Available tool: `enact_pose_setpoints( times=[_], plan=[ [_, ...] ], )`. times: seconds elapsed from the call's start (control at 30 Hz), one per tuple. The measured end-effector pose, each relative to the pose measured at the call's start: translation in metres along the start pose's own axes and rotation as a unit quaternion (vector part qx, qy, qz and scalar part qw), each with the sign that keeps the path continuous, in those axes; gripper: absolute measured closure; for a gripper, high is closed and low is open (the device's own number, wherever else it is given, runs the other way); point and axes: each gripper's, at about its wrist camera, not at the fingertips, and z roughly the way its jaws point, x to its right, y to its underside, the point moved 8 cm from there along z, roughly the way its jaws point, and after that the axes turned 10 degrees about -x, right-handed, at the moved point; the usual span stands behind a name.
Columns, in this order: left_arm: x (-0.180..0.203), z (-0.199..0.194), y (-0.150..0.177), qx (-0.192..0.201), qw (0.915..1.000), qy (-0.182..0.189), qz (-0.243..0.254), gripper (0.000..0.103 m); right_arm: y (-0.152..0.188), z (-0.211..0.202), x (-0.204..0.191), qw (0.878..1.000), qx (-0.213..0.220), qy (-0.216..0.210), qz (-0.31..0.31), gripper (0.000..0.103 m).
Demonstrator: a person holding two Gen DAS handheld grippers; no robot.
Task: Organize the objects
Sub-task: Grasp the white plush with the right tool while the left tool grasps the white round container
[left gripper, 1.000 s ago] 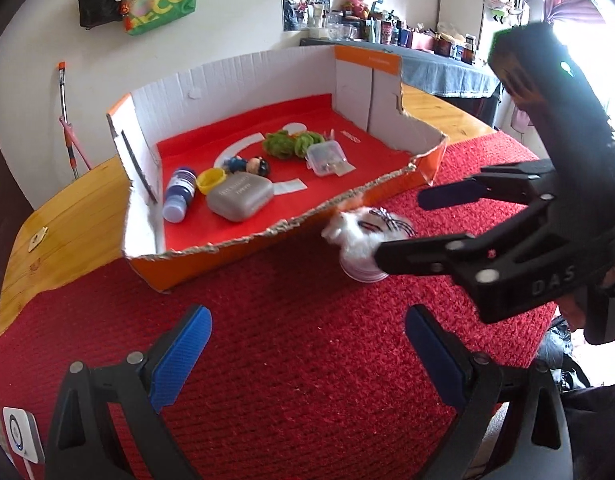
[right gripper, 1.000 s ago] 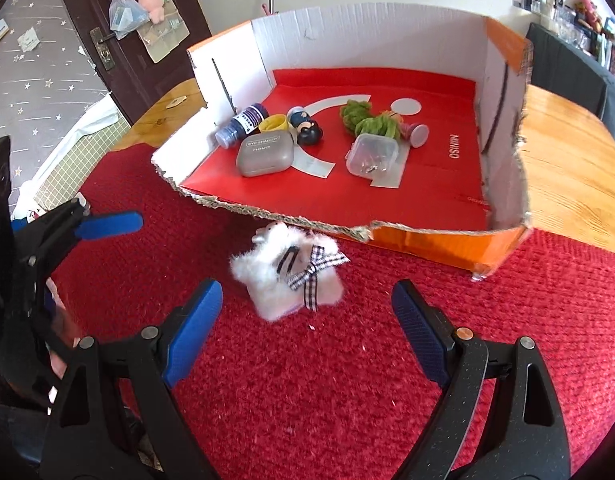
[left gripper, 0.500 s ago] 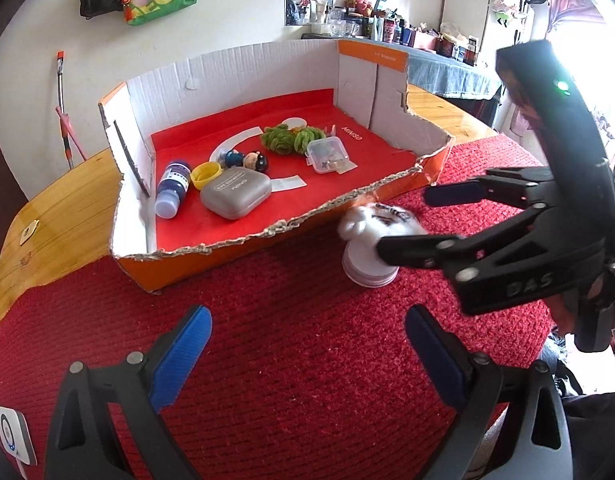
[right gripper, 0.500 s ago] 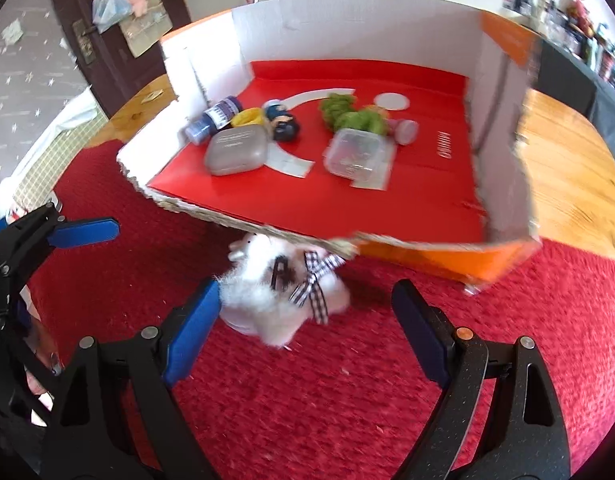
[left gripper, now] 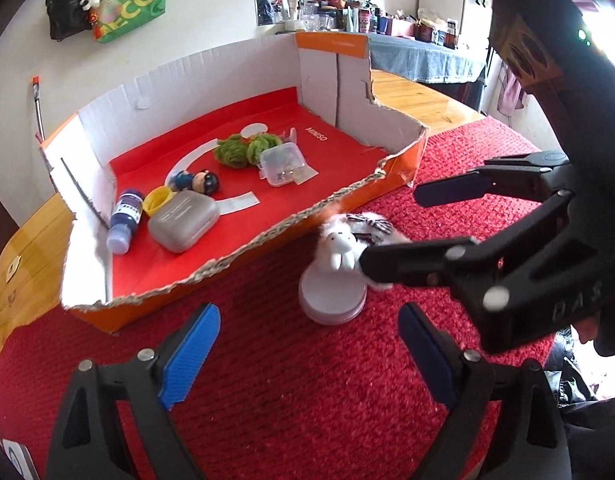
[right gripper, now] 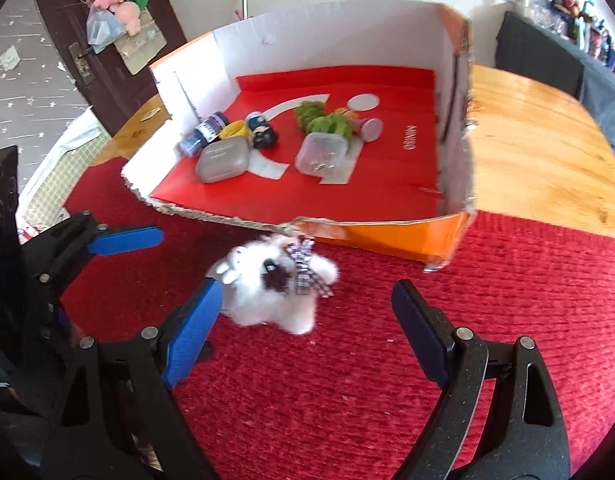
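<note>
A white fluffy toy with a checked bow [right gripper: 277, 286] sits on a round white lid [left gripper: 332, 296] on the red rug, just in front of the torn cardboard box [left gripper: 371, 190]. My right gripper [right gripper: 303, 334] is open, its left pad touching the toy; the toy lies between its fingers, seen in the left wrist view [left gripper: 403, 228]. My left gripper [left gripper: 307, 354] is open and empty, low over the rug short of the lid. The box holds a grey case [left gripper: 184, 222], a blue bottle [left gripper: 125, 220], a clear small box [left gripper: 282, 164], green fuzz [left gripper: 243, 149] and a small figure [left gripper: 197, 180].
The box walls [right gripper: 459, 120] stand tall at the back and right; the front edge [right gripper: 227, 218] is torn low. The wooden table [right gripper: 535, 152] shows to the right of the box. A red rug [right gripper: 507, 300] covers the near part.
My right gripper has moved forward and down around the fluffy toy, which has turned a little on its lid. My left gripper has drifted slightly closer.
</note>
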Motion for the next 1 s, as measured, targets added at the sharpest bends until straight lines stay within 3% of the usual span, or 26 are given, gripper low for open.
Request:
enact_pose_setpoints(
  times=[0.33,0.53,0.77,1.0],
  plan=[
    [-0.005,0.016,-0.003,-0.015,0.9999,0.004,-0.002,0.026,-0.006,0.018,-0.006,1.0,-0.013,-0.011,-0.013,0.017],
    [-0.001,0.017,-0.006,-0.012,0.9996,0.025,0.003,0.042,-0.007,0.019,-0.01,0.999,-0.015,-0.019,-0.026,0.043],
    [0.004,0.017,-0.009,-0.009,0.999,0.043,0.009,0.061,-0.004,0.016,-0.007,0.999,-0.014,-0.03,-0.022,0.05],
    [0.004,0.016,-0.009,-0.002,0.9992,0.039,0.003,0.061,0.002,0.01,-0.004,0.999,-0.016,-0.038,-0.015,0.058]
  ],
)
